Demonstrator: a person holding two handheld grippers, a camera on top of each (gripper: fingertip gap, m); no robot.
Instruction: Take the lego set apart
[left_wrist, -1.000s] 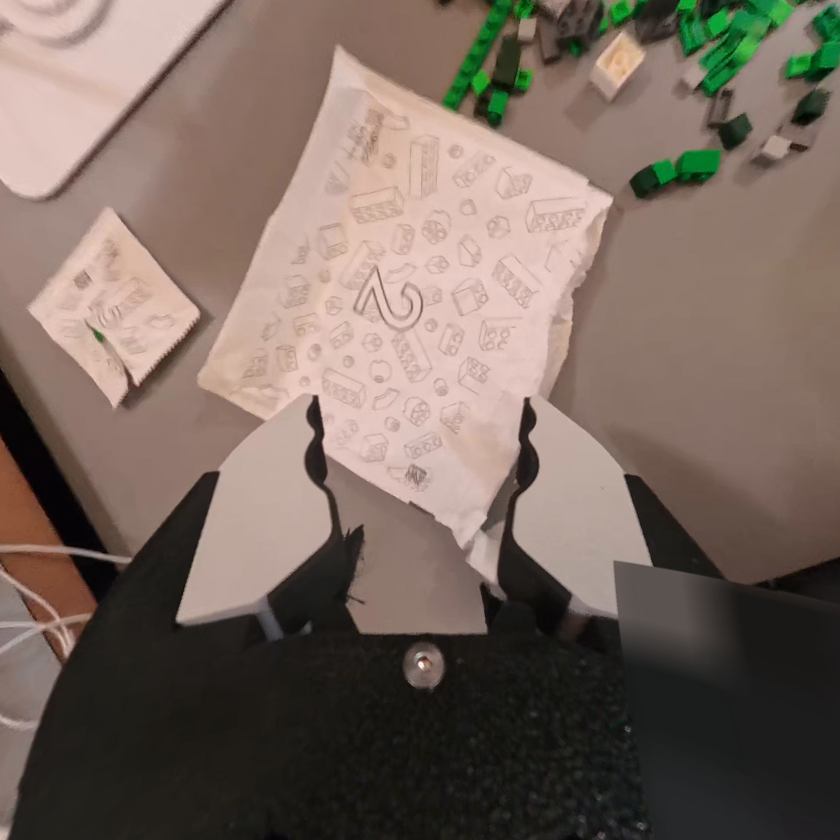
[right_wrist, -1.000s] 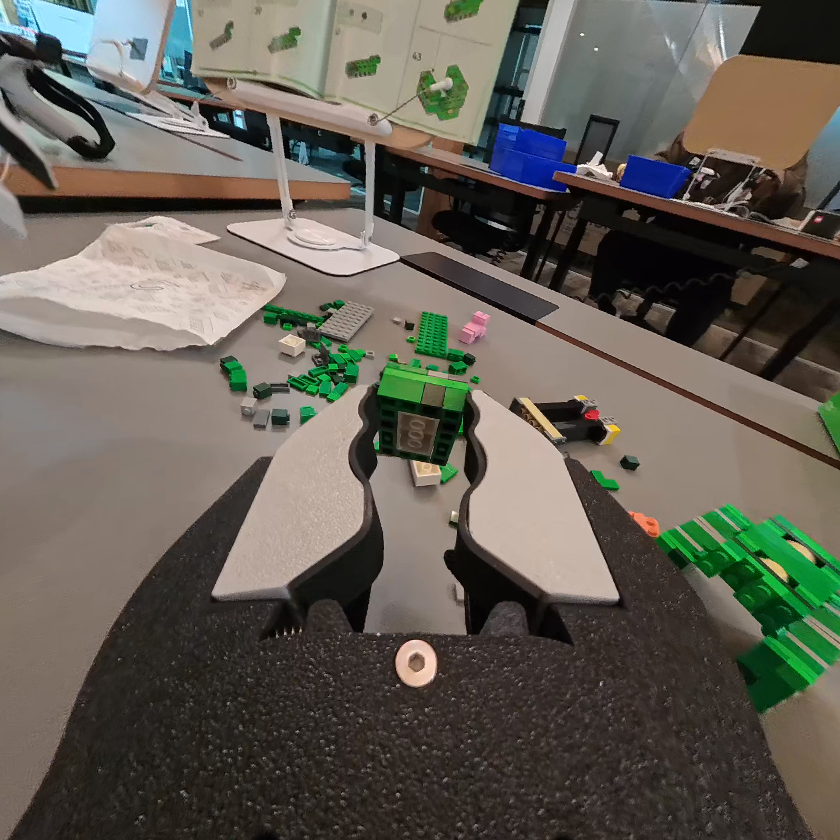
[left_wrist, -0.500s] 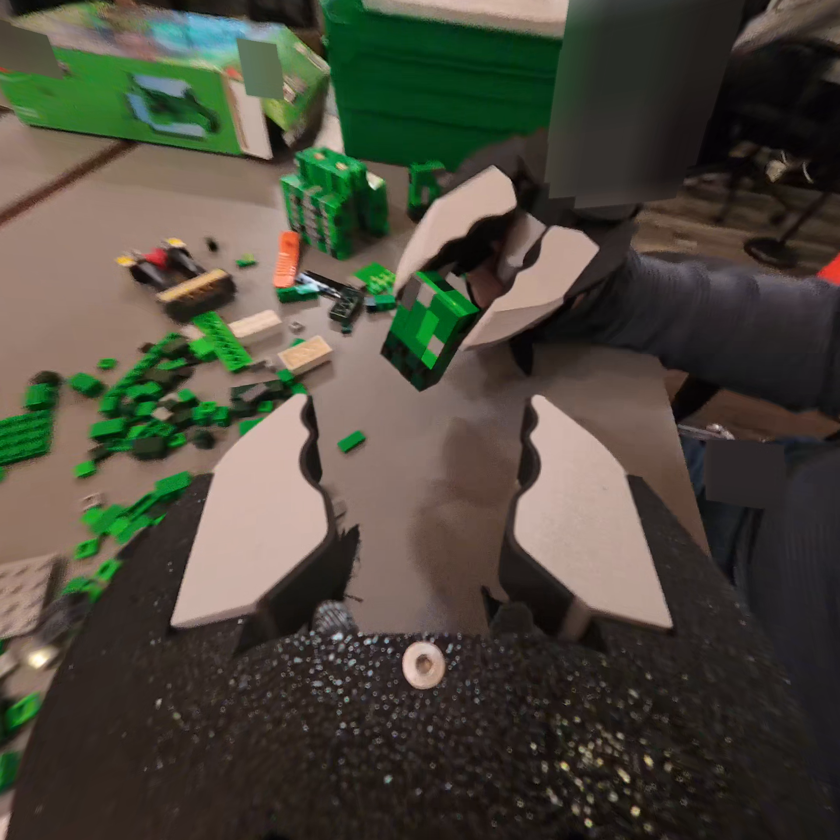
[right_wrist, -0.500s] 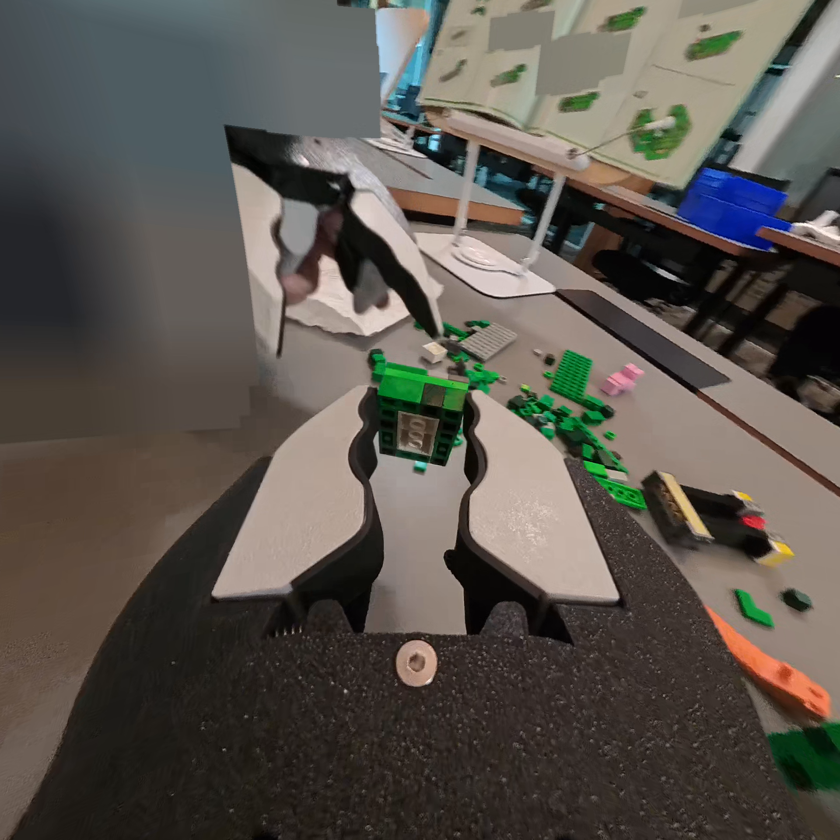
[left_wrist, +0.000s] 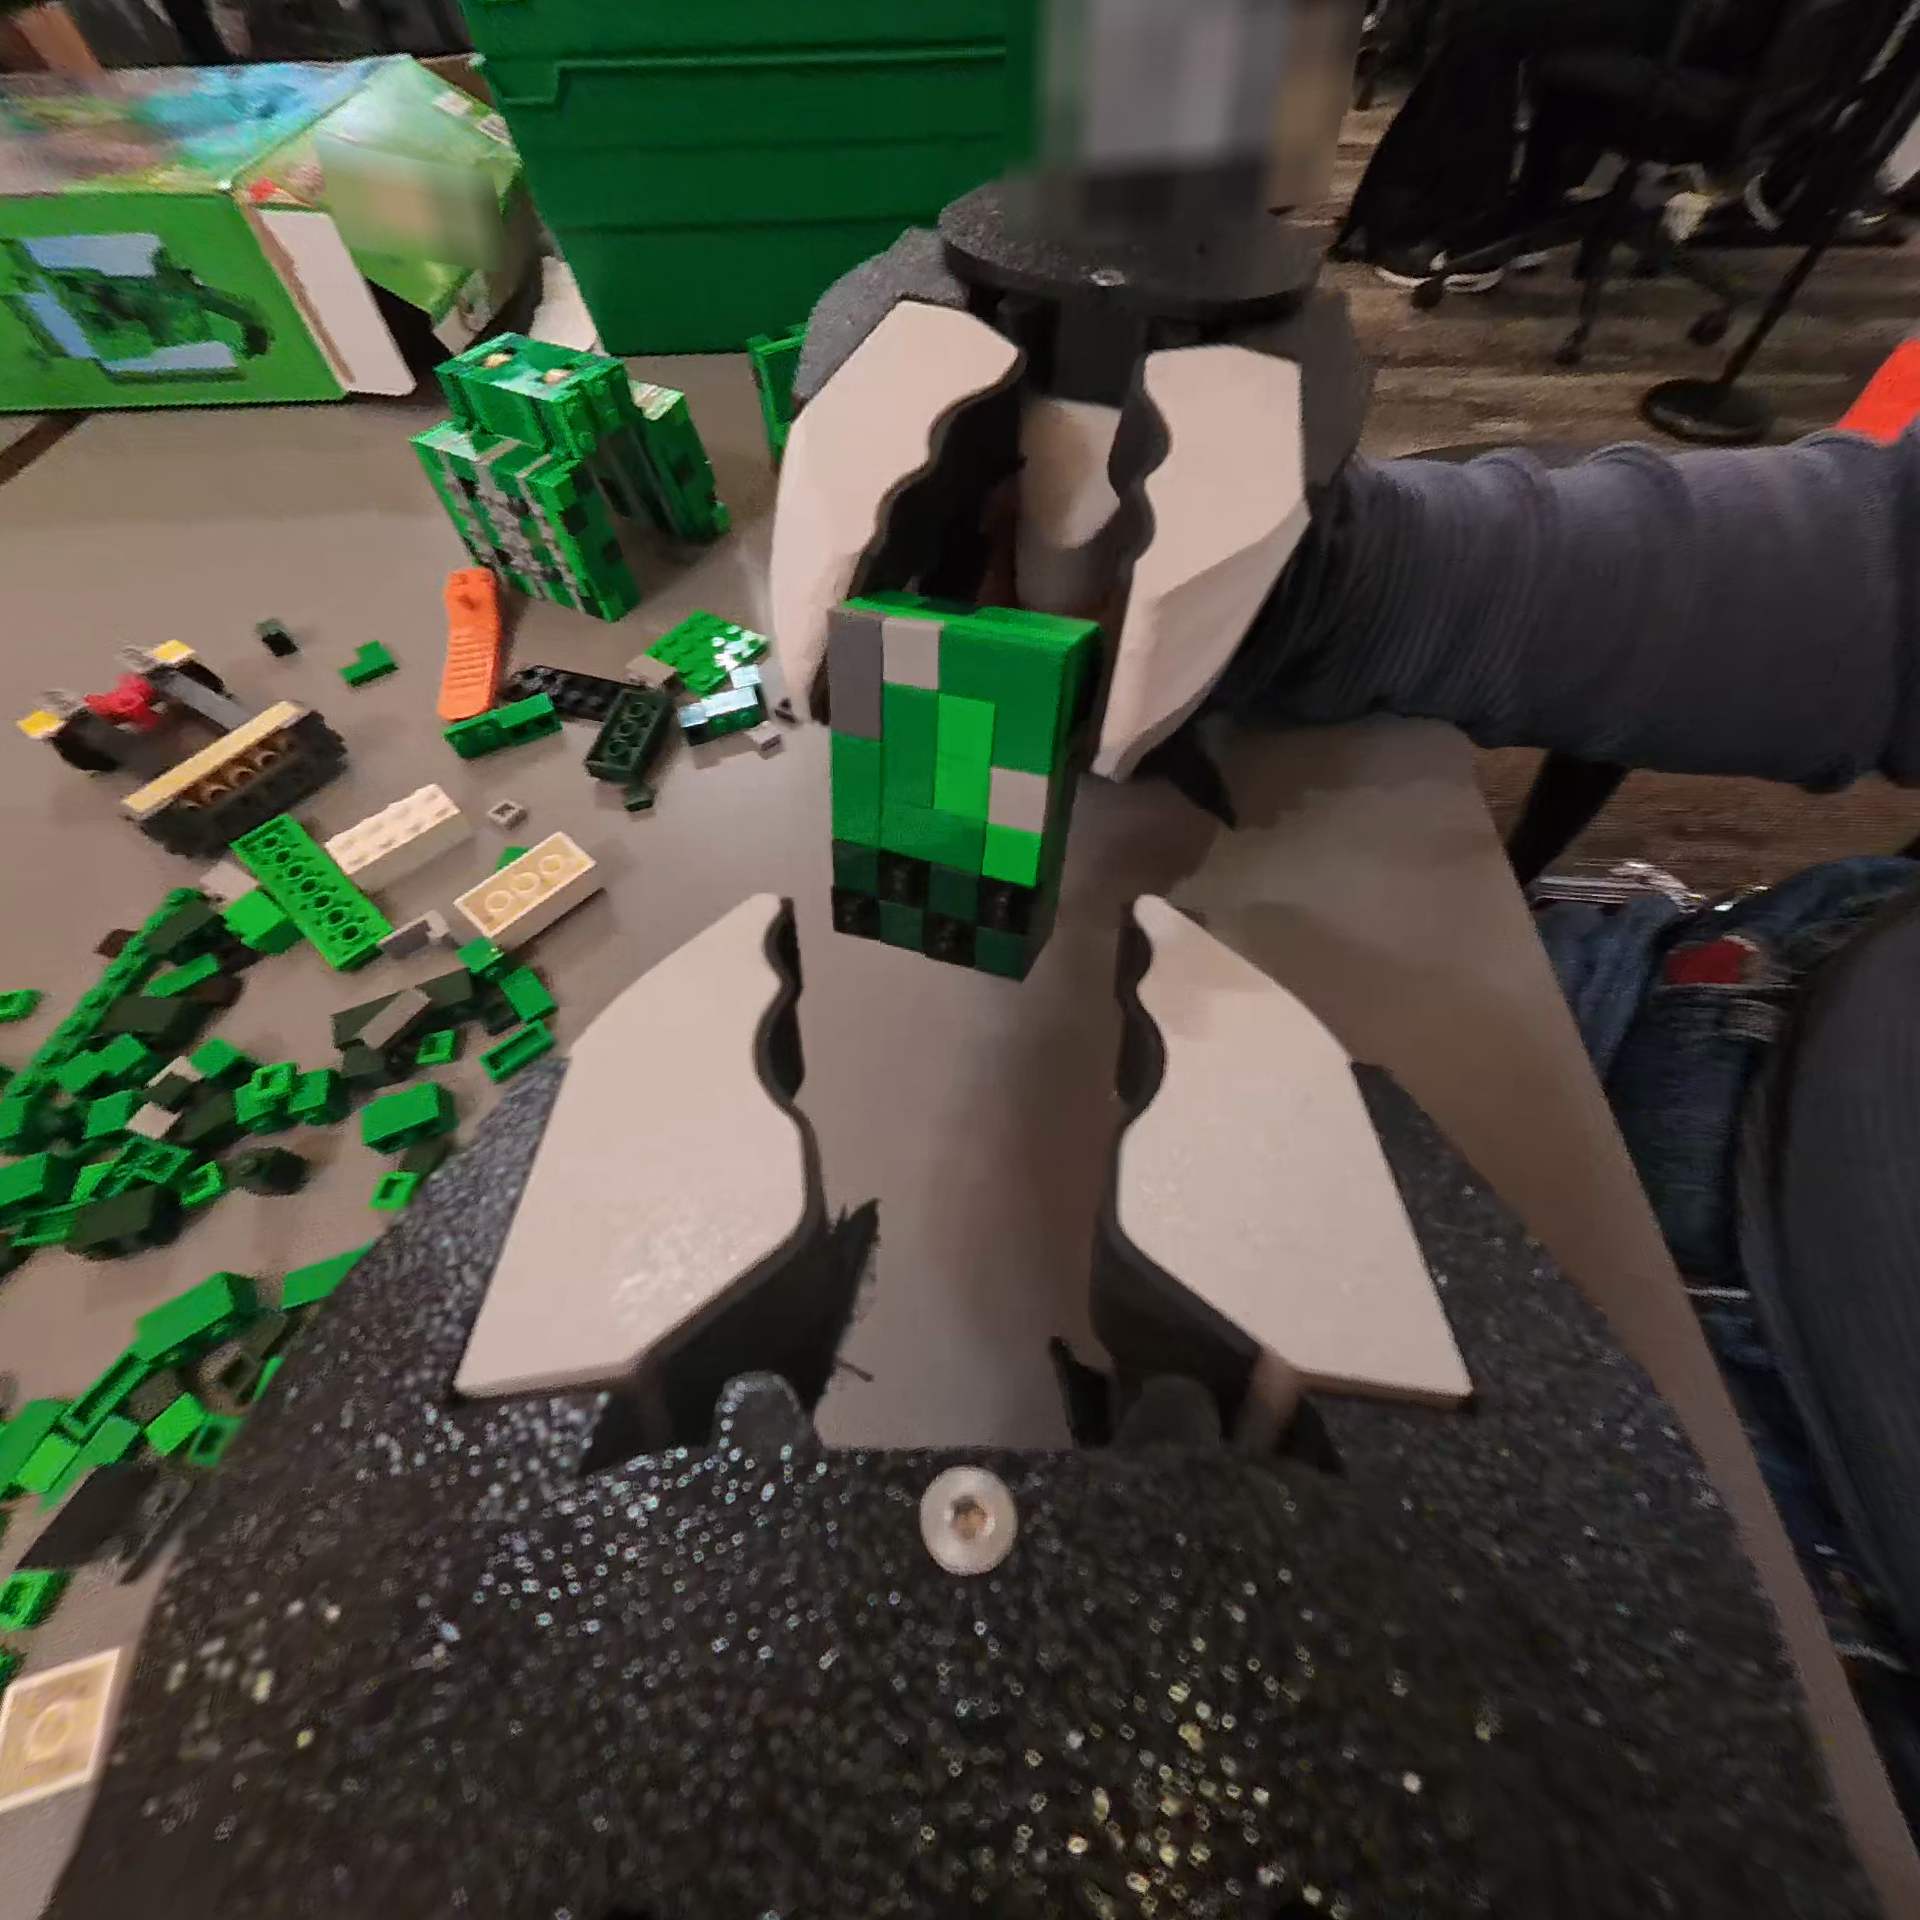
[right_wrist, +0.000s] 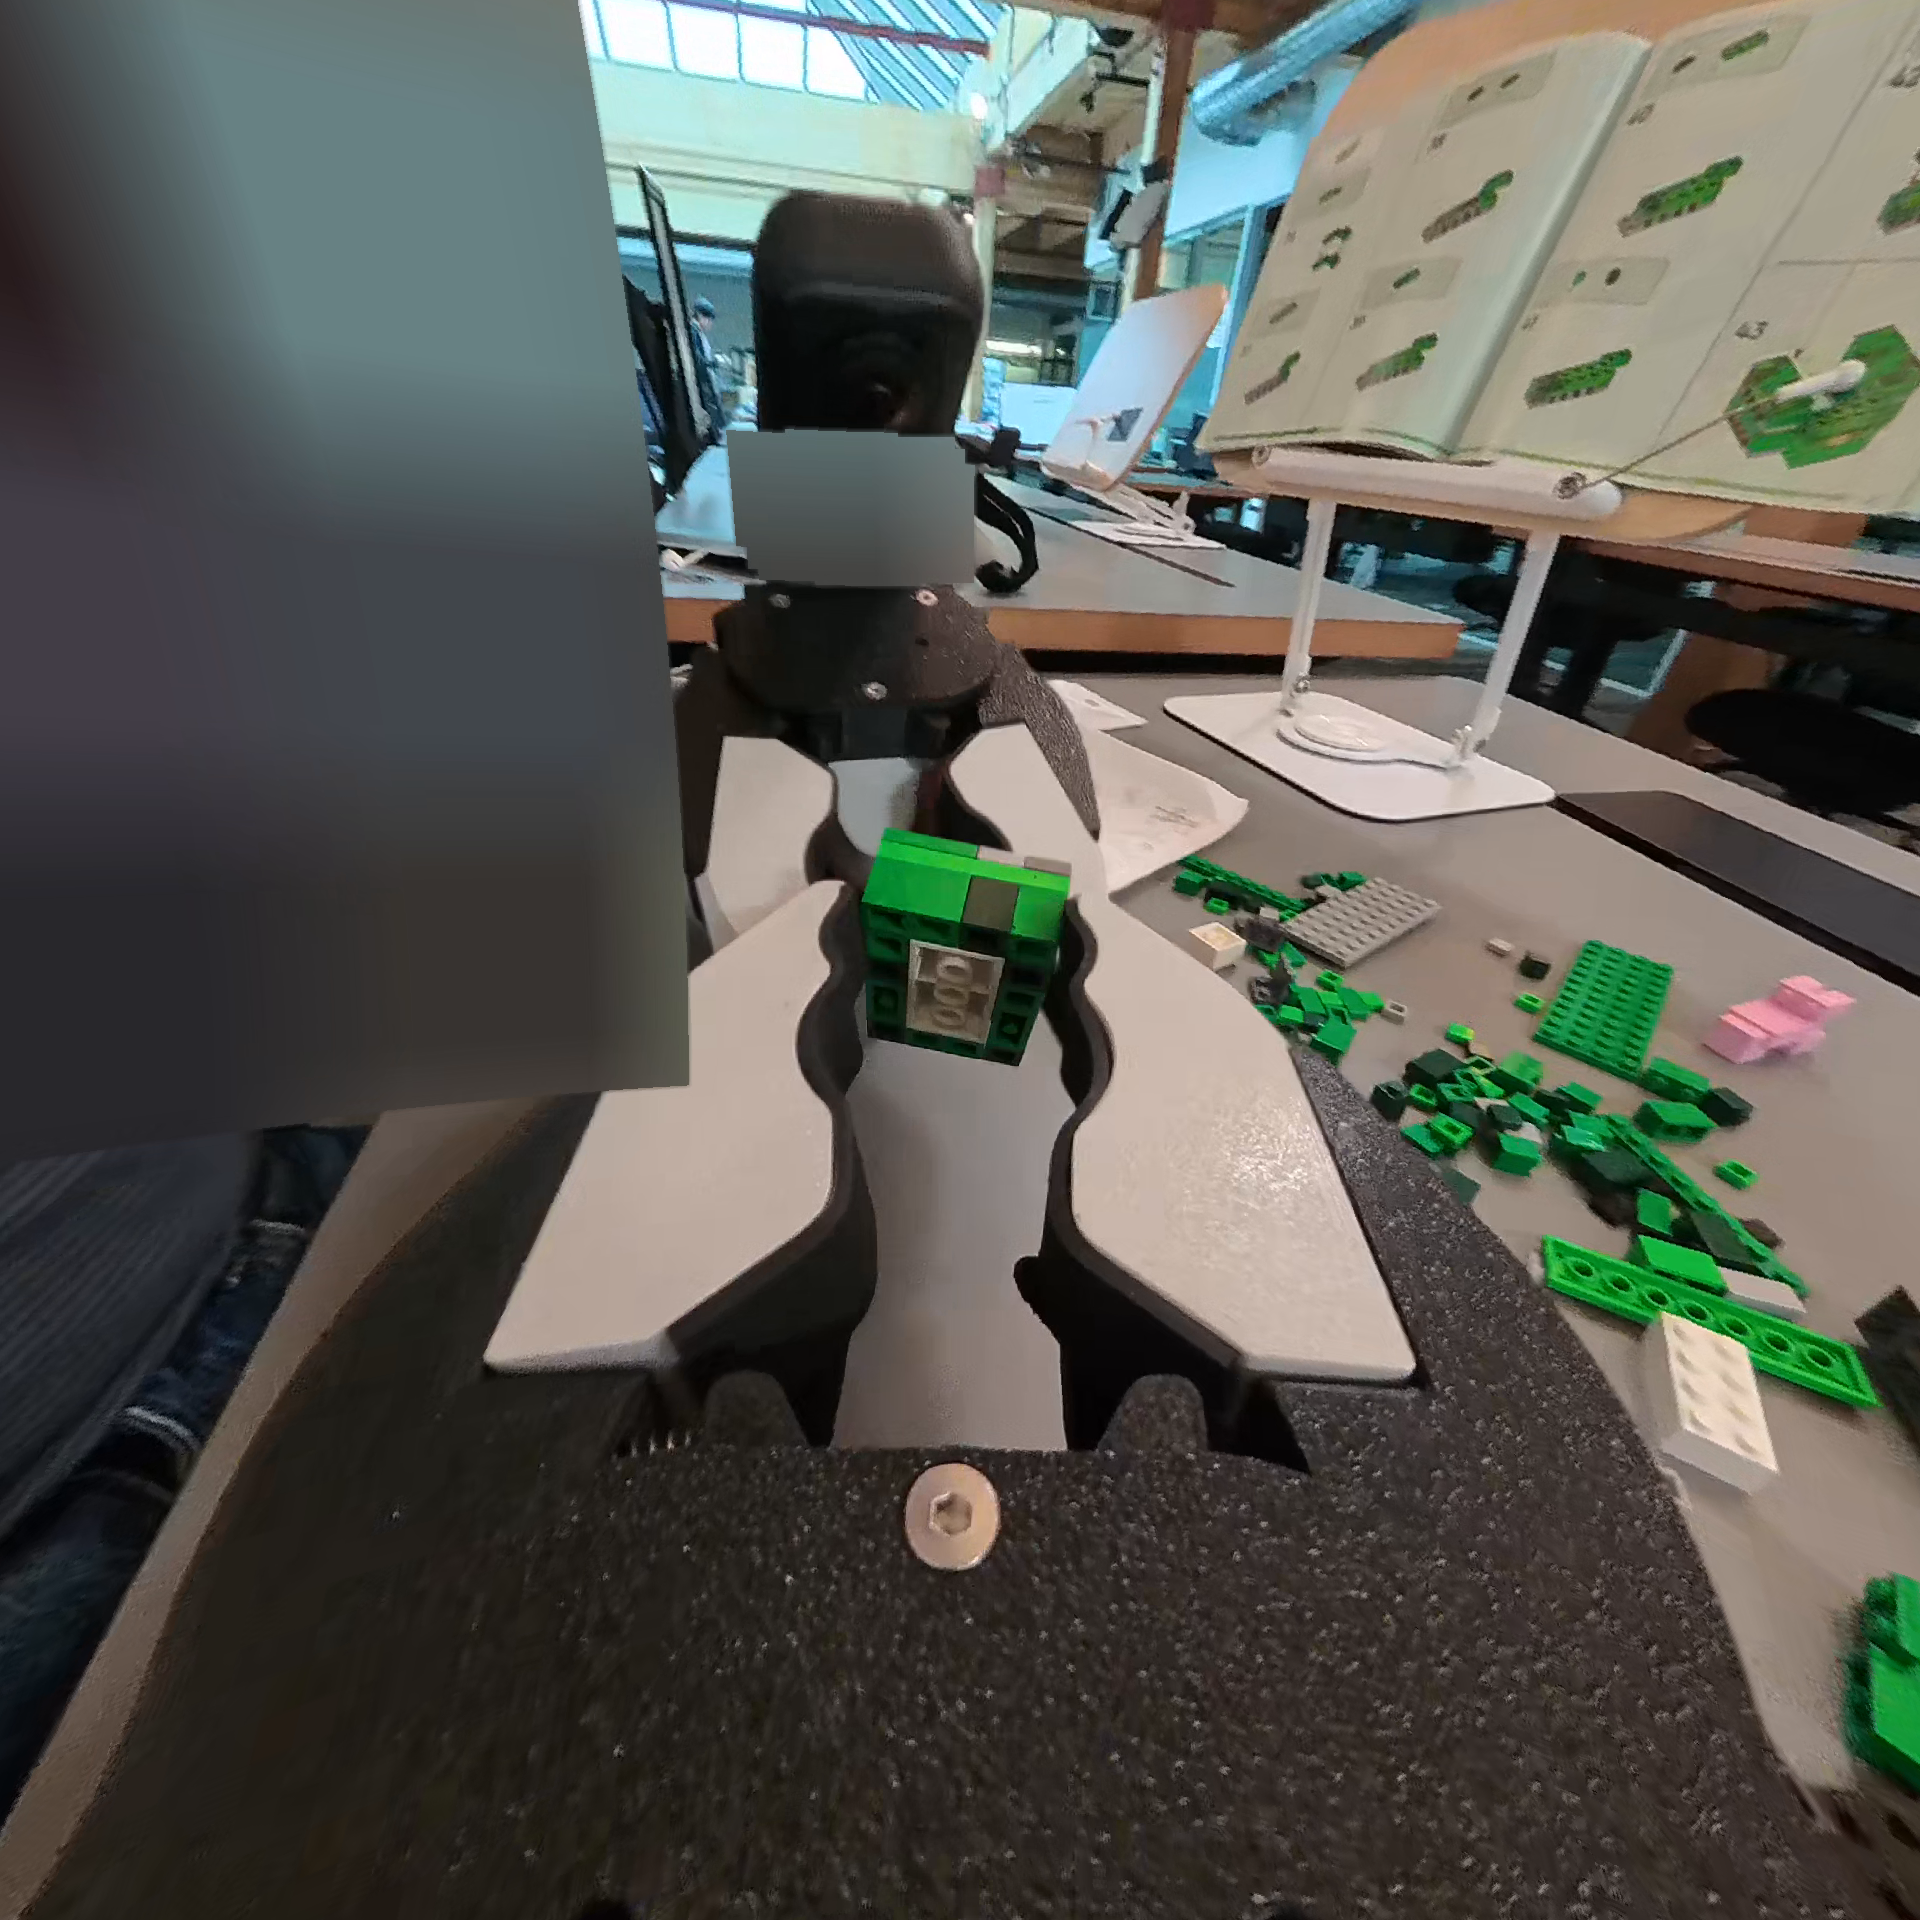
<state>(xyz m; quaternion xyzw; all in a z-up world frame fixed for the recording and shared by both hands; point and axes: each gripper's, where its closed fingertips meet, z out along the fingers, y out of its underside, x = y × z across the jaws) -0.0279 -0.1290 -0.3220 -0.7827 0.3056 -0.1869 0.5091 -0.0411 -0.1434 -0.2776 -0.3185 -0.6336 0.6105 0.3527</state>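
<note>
My right gripper (right_wrist: 956, 920) is shut on a green brick block (right_wrist: 961, 966) with a grey patch and a clear plate on its near face, held above the grey table (right_wrist: 1714, 831). In the left wrist view the block (left_wrist: 956, 790) hangs from the right gripper (left_wrist: 966, 717), its dark green end pointing at me. My left gripper (left_wrist: 961, 935) is open and empty, its fingertips just short of the block's lower end, either side of it. In the right wrist view the left gripper (right_wrist: 894, 821) sits right behind the block, facing me.
A larger green assembly (left_wrist: 561, 478), an orange brick separator (left_wrist: 468, 644), a small black, yellow and red build (left_wrist: 197, 748) and several loose bricks (left_wrist: 156, 1122) lie left. A green box (left_wrist: 156, 301) and crate (left_wrist: 748, 156) stand behind. A booklet stand (right_wrist: 1558, 260), pink piece (right_wrist: 1777, 1018) and paper bag (right_wrist: 1164, 821) are beyond. The table edge and a person's legs are close.
My left gripper swung away from the paper bag to face the right gripper and closed in on the block. The right gripper turned left, still holding the block.
</note>
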